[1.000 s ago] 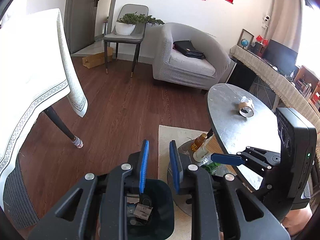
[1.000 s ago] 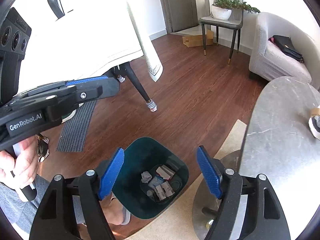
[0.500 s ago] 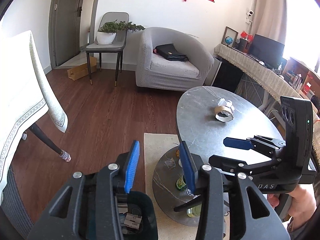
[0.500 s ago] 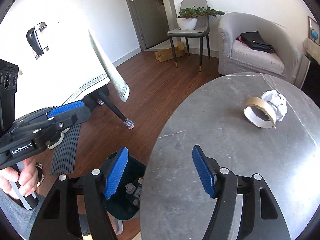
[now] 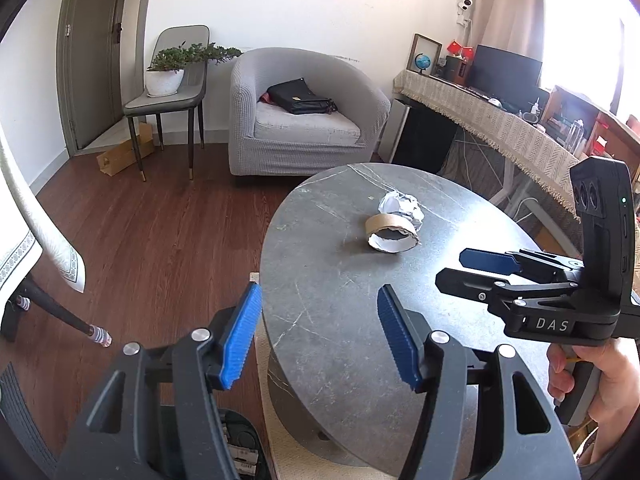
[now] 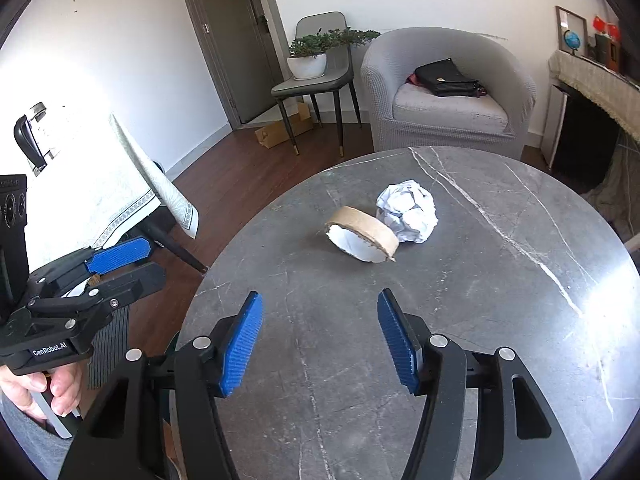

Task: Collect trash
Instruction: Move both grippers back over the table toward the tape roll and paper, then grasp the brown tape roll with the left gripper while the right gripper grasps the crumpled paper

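Trash: tape core [image 6: 362, 239] left, crumpled paper ball [image 6: 407, 212] touching it on right, both mid-counter [image 6: 500, 320], far of both tools. Left tool [image 5: 319, 335] wide, empty, over near-left counter edge. Right tool [image 6: 320, 338] wide, empty, aimed straight at core; likely nearer. Core lies tilted on its rim, hollow facing near. Bin [image 5: 240, 448] on floor, near left.

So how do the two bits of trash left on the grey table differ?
The tape roll is a brown cardboard ring, hollow and smooth-sided; the paper ball is white, crumpled and solid-looking. The tape roll sits tilted, leaning against the paper ball, which rests as an irregular lump. The tape roll lies nearer both grippers; the paper ball sits just behind it. Both rest ungrasped on the grey table, touching each other.
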`<state>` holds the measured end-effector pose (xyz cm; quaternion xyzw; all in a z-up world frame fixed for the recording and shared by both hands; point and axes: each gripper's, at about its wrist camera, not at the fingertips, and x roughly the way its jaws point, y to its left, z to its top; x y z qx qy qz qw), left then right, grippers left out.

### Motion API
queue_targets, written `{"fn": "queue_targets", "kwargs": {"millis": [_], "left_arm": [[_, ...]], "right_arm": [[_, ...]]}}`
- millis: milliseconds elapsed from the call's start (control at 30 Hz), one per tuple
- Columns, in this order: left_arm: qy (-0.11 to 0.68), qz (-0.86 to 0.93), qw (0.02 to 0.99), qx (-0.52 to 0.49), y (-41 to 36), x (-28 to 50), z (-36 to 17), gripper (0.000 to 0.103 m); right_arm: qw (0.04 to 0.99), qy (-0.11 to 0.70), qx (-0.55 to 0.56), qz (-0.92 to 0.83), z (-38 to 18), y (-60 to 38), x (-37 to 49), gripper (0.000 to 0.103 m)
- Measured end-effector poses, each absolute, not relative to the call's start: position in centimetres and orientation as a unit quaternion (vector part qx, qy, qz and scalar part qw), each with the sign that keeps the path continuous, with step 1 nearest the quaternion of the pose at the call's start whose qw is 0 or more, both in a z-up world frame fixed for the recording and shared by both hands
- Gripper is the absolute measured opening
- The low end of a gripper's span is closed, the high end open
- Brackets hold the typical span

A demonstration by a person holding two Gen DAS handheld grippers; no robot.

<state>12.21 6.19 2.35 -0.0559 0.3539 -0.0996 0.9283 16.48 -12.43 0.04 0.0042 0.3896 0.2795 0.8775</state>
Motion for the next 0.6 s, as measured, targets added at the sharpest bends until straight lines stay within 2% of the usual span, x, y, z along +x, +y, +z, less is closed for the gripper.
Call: {"fn": "queue_targets", "kwargs": {"millis": [133,367,600], "left_arm": [[0.357,-0.112,0.926,-0.046,4.2,13.8,1.9,0.073],[0.368,-0.131,0.92,-0.024,0.9,17.3,1.2,0.078],[0.385,-0.142,0.912,-0.003,-1.9,20.8,0.1,0.079]], "right_arm": [[0.881,0.392,0.018,0.264,-0.3,-14.5,17.2,0.058],[0.887,0.392,0.044,0.238,-0.4,-18.4,18.3,0.059],[0.892,0.396,0.065,0.207,-1.0,-21.5,19.2,0.074]]}}
